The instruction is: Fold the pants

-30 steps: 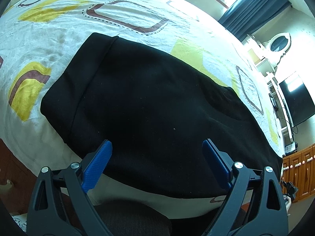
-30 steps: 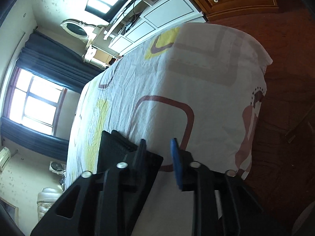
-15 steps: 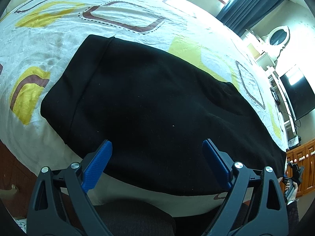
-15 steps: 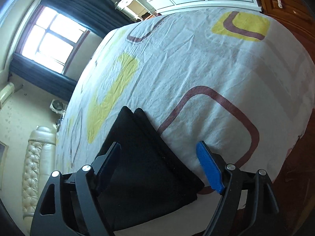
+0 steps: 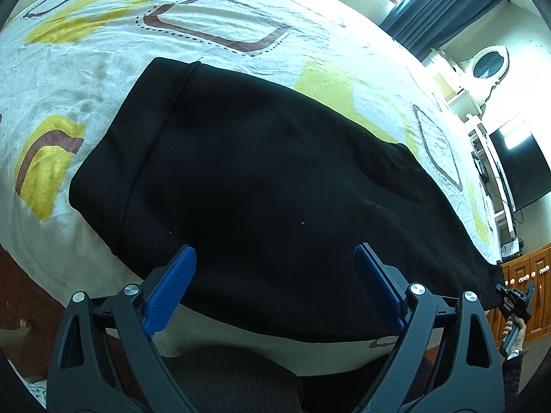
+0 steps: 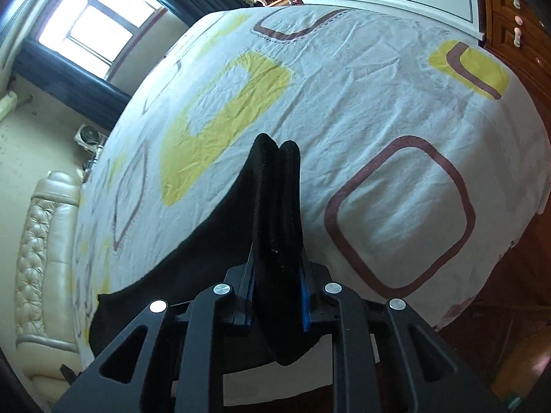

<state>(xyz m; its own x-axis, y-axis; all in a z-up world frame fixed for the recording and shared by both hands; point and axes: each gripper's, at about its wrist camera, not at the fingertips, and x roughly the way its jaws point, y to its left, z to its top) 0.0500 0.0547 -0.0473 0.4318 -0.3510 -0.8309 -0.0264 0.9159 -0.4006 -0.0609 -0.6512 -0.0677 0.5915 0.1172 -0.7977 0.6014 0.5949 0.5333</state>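
right gripper closing, pinching pants hem; left gripper released above them

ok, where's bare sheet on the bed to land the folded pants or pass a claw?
Bare patterned sheet runs beyond the pants toward the window and the white cabinets, and to the right as far as the bed edge by the wooden drawers. A narrow strip lies left of the waistband. Crowded: the near edge, where the pants lie and the right claw is closing on the bunched leg end.
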